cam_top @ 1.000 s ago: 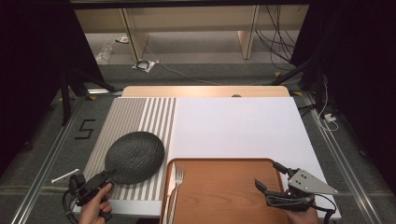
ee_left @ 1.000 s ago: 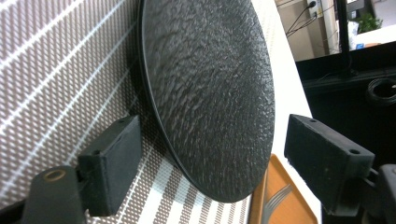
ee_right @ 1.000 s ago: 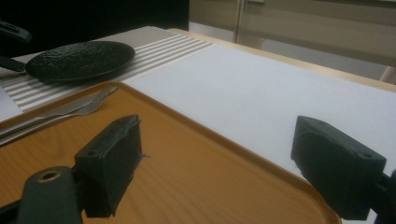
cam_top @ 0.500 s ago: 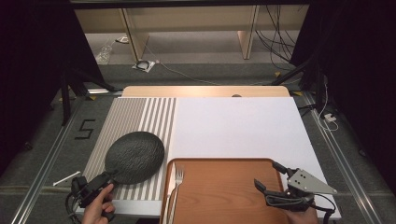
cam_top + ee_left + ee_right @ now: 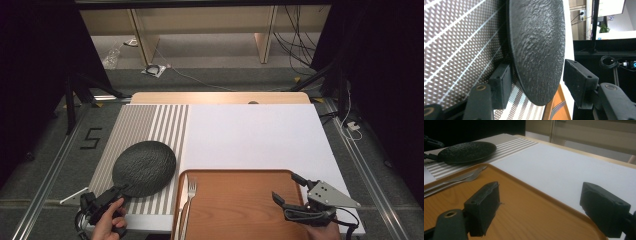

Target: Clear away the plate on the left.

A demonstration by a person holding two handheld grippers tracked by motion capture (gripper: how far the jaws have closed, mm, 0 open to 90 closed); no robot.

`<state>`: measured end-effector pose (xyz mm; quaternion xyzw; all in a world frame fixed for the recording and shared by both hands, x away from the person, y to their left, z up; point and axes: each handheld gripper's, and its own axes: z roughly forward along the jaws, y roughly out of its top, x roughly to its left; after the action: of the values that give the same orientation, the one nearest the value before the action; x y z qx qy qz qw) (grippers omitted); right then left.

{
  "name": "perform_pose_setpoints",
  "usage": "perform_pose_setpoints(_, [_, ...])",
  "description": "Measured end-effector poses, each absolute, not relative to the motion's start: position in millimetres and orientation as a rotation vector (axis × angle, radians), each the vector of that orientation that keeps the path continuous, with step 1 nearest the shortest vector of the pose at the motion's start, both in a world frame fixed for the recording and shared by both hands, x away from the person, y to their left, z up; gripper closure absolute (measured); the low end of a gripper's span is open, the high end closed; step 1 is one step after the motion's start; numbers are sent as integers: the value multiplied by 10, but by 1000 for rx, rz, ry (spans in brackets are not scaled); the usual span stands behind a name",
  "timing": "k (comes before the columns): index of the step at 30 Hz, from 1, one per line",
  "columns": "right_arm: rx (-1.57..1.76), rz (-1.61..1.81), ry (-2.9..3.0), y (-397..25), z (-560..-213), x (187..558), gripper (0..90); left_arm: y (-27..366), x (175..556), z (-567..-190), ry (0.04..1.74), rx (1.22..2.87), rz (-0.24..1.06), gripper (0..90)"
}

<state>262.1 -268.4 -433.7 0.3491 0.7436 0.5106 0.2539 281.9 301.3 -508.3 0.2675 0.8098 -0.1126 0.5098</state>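
Both claws gape wide, the left claw (image 5: 119,190) low and the right claw (image 5: 289,190) level.

The plate (image 5: 144,168) is matt black with a rough, pebbled texture. Beneath it the placemat (image 5: 150,125) carries grey-brown and white stripes, which up close in the left gripper view break into rows of white dots. The tray (image 5: 235,205) is orange-brown wood grain; the fork (image 5: 189,192) silver. Both grippers' fingers (image 5: 484,207) are black, and the tablecloth (image 5: 250,135) plain white.
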Motion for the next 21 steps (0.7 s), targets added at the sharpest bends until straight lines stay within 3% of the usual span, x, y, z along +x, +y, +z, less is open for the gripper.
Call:
perform_pose_setpoints(10, [948, 1387, 2021, -2682, -4338, 2621, 172, 2964, 2828, -5125, 1944, 607, -280, 517])
perform_pose_setpoints(21, [944, 1391, 2020, -2669, -4343, 2628, 172, 2944, 2889, -5189, 1953, 563, -294, 564])
